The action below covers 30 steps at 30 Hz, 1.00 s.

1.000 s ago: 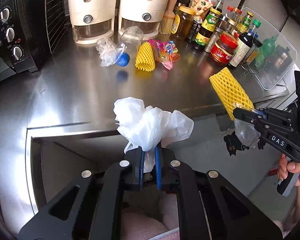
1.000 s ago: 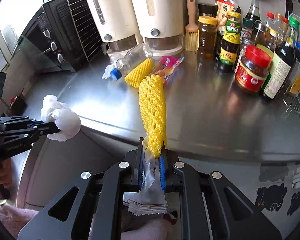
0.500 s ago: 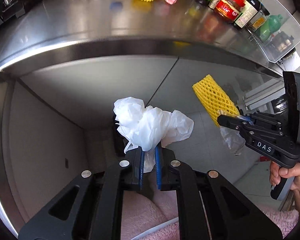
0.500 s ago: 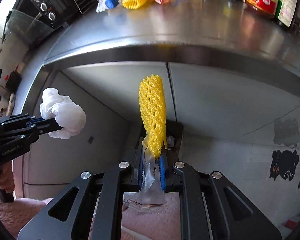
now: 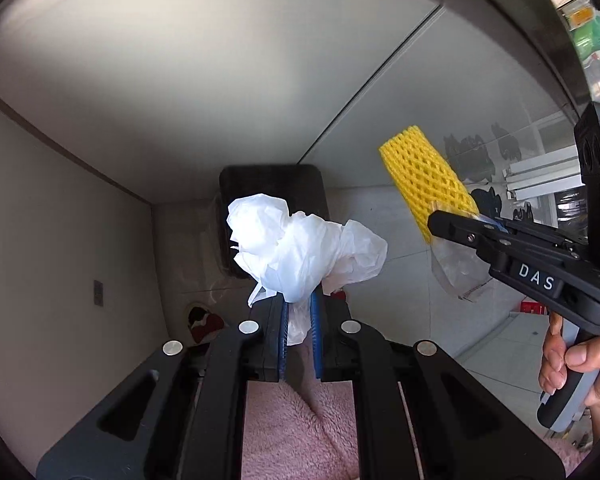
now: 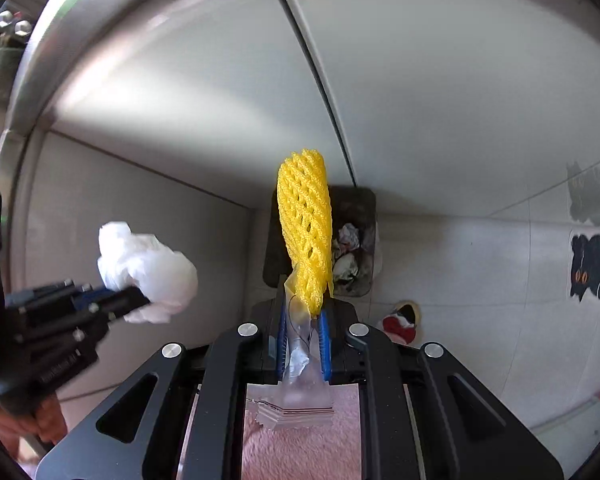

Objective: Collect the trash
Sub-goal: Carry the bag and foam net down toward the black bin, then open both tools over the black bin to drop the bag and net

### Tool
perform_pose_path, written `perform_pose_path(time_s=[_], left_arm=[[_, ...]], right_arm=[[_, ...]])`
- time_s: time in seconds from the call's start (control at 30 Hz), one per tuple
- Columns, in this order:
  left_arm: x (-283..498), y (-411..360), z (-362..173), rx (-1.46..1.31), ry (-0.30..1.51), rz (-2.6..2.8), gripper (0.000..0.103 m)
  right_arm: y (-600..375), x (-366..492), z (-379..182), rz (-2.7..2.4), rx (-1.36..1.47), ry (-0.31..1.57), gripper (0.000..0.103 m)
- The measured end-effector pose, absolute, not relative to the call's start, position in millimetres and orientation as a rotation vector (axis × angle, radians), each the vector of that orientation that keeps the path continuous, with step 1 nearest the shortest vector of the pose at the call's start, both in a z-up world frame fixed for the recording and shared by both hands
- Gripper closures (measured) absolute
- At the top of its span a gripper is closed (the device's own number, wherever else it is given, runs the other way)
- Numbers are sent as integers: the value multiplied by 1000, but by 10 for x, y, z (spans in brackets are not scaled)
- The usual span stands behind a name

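Observation:
My left gripper (image 5: pixel 299 304) is shut on a crumpled white plastic bag (image 5: pixel 300 246); it also shows in the right wrist view (image 6: pixel 148 270). My right gripper (image 6: pixel 303 320) is shut on a yellow foam fruit net (image 6: pixel 305 228) together with a clear plastic wrapper (image 6: pixel 300 384); the net also shows in the left wrist view (image 5: pixel 424 178). Both grippers hang below the counter, above a dark trash bin (image 6: pixel 360 248) on the floor that holds crumpled trash. In the left wrist view the bin (image 5: pixel 272 180) is partly hidden behind the white bag.
Grey cabinet fronts (image 6: pixel 420 80) fill the top of both views. A side wall (image 5: pixel 60 260) stands at the left. A red and black object (image 6: pixel 400 320) lies on the tiled floor beside the bin. Cat stickers (image 6: pixel 592 268) are on the right wall.
Both grippers have dropped from countertop level to below the counter edge, still holding their trash. The counter items have left view and the floor bin has come into view.

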<state>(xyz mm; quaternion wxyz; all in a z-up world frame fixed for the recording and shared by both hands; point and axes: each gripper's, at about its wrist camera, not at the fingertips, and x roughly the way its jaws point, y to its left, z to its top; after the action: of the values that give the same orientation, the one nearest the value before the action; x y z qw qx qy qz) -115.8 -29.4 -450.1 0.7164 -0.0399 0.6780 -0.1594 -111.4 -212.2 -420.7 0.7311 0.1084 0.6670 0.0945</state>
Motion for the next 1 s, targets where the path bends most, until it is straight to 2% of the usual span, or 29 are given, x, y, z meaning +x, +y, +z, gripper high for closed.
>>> perform_pose_path(time_s=[0.4, 0.63, 0.77, 0.87, 0.9, 0.93, 1.0], left_arm=[[-918, -395, -5114, -104, 1577, -342, 94], [-812, -471, -5290, -81, 1582, -340, 83], [-722, -467, -5370, -83, 1586, -341, 82], [-696, -456, -5412, -79, 1593, -346, 80], [-687, -453, -5415, -81, 1595, -347, 80], [-677, -444, -5426, -84, 1595, -347, 77], [-664, -427, -5421, -87, 1594, -344, 69]], right_arm=[[-2157, -969, -4923, 149, 358, 1571, 88], [-2145, -915, -5149, 129, 424, 1600, 86], [-2211, -892, -5245, 98, 458, 1606, 85], [-2192, -848, -5287, 82, 481, 1610, 77], [-2194, -837, -5293, 74, 485, 1610, 70], [-2162, -811, -5291, 71, 491, 1608, 62], [-2151, -749, -5284, 64, 496, 1601, 57]])
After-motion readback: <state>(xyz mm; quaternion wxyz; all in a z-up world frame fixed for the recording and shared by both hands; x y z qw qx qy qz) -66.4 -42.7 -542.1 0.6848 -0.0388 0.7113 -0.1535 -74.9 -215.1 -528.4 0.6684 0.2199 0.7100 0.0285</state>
